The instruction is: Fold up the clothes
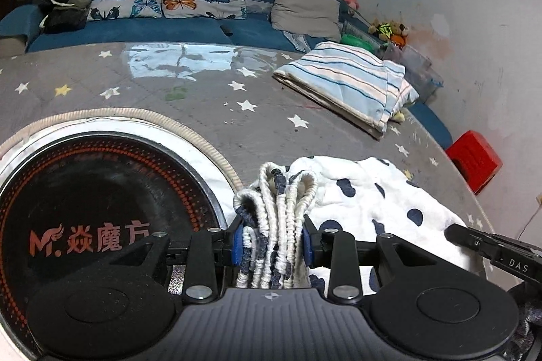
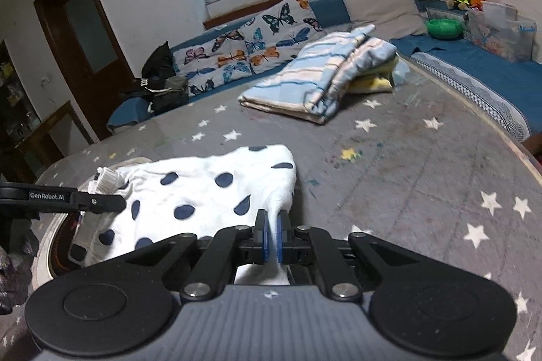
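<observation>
Risk | our left gripper point(image 1: 271, 246) clamps bunched waistband point(image 1: 276, 208); right gripper point(image 2: 271, 239) pinches polka-dot garment point(image 2: 203, 191) corner | thin hold could slip; cloth drags induction cooktop point(image 1: 84, 208) at 9 o'clock.

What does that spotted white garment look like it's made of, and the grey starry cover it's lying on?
The spotted garment looks like soft, matte knit cotton or fleece: it drapes limply, and its ribbed elastic edge bunches in the left tongs. The starry cover seems a quilted fabric under clear glossy plastic, judging by stitch lines and window glare.
</observation>
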The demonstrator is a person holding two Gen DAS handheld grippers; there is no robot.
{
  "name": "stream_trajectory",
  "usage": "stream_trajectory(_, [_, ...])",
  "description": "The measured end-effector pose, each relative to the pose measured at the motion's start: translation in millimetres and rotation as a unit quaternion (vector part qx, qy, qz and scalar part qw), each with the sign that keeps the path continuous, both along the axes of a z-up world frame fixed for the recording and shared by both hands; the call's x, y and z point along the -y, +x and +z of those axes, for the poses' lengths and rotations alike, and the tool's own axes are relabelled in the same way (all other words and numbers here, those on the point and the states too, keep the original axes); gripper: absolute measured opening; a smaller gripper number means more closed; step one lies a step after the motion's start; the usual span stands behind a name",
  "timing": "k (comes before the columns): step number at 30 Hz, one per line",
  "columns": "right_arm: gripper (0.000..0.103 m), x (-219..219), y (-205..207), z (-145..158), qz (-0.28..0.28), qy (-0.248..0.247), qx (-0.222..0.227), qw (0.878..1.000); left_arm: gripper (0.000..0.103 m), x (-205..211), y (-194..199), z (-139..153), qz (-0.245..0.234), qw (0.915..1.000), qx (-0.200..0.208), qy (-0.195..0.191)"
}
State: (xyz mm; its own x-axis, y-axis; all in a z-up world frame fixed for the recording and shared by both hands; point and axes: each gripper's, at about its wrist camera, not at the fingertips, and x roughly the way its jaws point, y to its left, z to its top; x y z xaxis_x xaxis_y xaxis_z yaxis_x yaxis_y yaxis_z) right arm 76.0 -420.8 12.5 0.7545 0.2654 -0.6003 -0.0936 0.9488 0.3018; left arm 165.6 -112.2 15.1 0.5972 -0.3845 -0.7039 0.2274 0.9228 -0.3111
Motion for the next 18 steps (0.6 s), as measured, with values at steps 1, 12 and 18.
stream_trajectory(1, [0.004, 1, 0, -2, -0.001, 0.000, -0.002, 1.000, 0.036, 1, 0, -1, -0.001, 1.0000, 0.000, 0.003])
stream_trajectory(12, [0.013, -2, -1, -12, -0.006, -0.022, -0.017, 1.000, 0.046, 4, -1, -5, -0.001, 0.9996, 0.006, 0.029])
stream_trajectory(18, [0.018, -3, -3, -13, -0.009, -0.036, -0.020, 0.999, 0.053, 0, -2, -7, 0.005, 0.9994, 0.005, 0.035])
